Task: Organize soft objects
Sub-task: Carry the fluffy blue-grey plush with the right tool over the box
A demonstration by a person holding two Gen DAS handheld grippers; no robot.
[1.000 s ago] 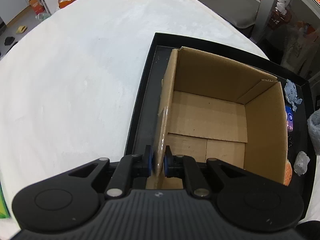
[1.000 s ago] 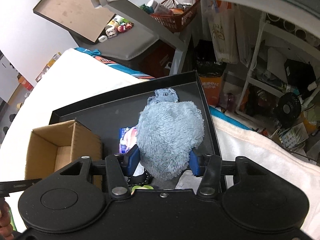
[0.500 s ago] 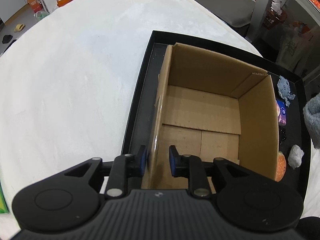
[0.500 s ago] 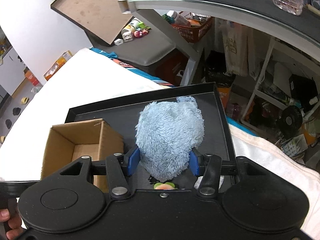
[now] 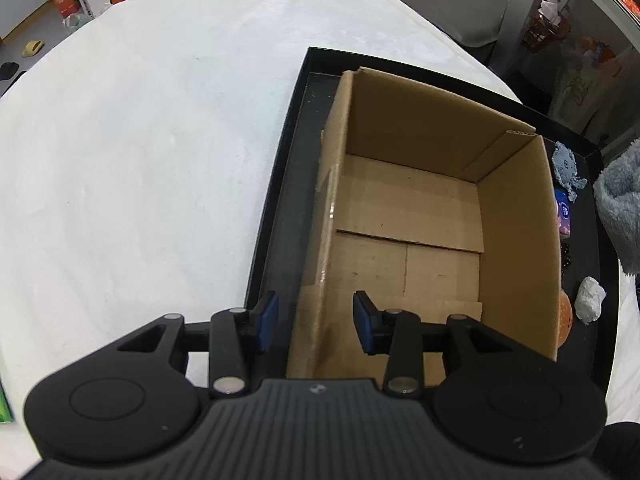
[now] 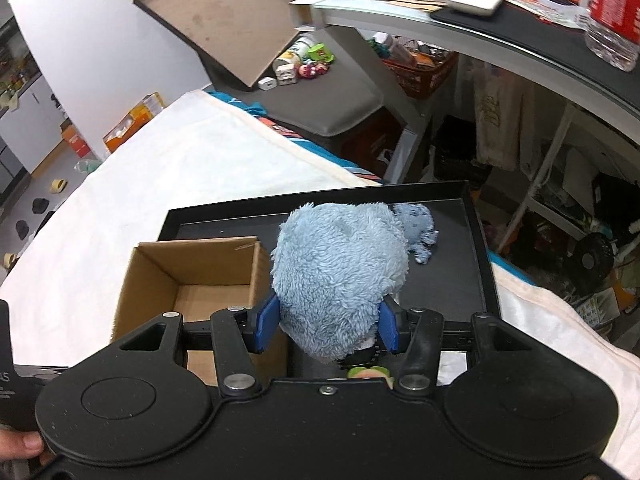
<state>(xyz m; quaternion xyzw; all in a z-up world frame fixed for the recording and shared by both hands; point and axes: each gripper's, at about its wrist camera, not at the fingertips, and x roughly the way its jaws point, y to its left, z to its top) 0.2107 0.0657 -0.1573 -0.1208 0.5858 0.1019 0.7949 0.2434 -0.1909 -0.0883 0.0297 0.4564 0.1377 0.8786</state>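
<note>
Left hand-held gripper (image 5: 314,326): jaws just opening, pads astride the cardboard box (image 5: 432,216) left wall, not pressing it.
Right hand-held gripper (image 6: 326,322): clamped on the blue plush toy (image 6: 340,280), held above the black tray (image 6: 452,276).
Cardboard box: empty, standing in the tray's left part.
Tray: on the white bed (image 5: 140,140).

White bedding (image 5: 152,152); cluttered desk (image 6: 500,20) (right).

We are looking steeply down from the left wrist, close over the box (image 5: 420,216); from the right wrist, we are facing the shelves, sharing box and tray (image 6: 478,264).
</note>
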